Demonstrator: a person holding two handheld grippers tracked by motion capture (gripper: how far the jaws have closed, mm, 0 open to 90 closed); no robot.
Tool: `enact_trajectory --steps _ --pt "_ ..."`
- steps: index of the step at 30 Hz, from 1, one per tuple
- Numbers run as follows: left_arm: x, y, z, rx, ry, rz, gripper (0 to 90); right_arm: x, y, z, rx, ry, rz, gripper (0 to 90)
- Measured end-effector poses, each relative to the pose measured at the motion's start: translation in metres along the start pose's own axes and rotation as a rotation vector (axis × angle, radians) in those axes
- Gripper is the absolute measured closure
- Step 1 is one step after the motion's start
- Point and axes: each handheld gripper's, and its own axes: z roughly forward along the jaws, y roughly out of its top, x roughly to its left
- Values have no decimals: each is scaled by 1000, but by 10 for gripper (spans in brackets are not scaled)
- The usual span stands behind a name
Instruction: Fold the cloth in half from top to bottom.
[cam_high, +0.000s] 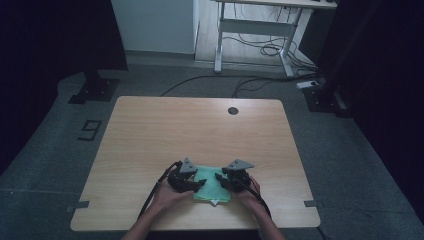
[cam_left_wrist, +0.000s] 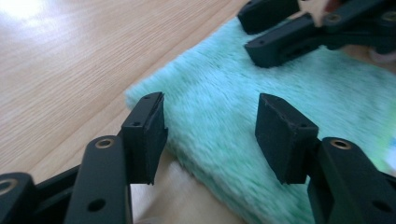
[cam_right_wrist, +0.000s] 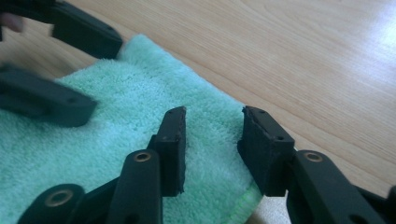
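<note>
A folded mint-green towel (cam_high: 212, 190) lies flat on the wooden table (cam_high: 200, 130), close to its front edge. My left gripper (cam_high: 201, 184) is at the towel's left edge with its jaws apart. In the left gripper view the left gripper (cam_left_wrist: 212, 101) is open, low over the towel (cam_left_wrist: 219, 70), its pads not pressing the cloth. My right gripper (cam_high: 220, 178) is at the towel's right edge. In the right gripper view the right gripper (cam_right_wrist: 215, 113) is open above the towel (cam_right_wrist: 130, 93) near its stitched corner. Each gripper faces the other across the cloth.
A round cable hole (cam_high: 233, 111) sits near the table's far edge. Beyond the table are a white desk frame (cam_high: 255, 30), loose cables (cam_high: 260, 50) on the floor and black stand bases (cam_high: 95, 90) on either side.
</note>
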Motion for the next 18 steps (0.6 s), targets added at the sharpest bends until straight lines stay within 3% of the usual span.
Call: enact_trajectory --steps 3,5,7,8,12,18 --pt "-6 -3 -6 -6 -22 17 408 4 0 -8 -29 40 26 587" --pt "-11 -8 -8 14 -27 39 409 18 -5 -19 -31 76 -14 577" --pt "-12 -11 -7 23 -24 44 408 22 -8 -21 -25 86 -29 572" --pt "-12 -16 -6 30 -17 45 410 27 -14 -24 4 100 -46 551" --pt "-11 -21 -4 32 -18 28 413 27 -25 -29 18 131 -44 471" --pt "-11 -21 -2 32 -21 14 424 28 -28 -32 32 139 -52 428"
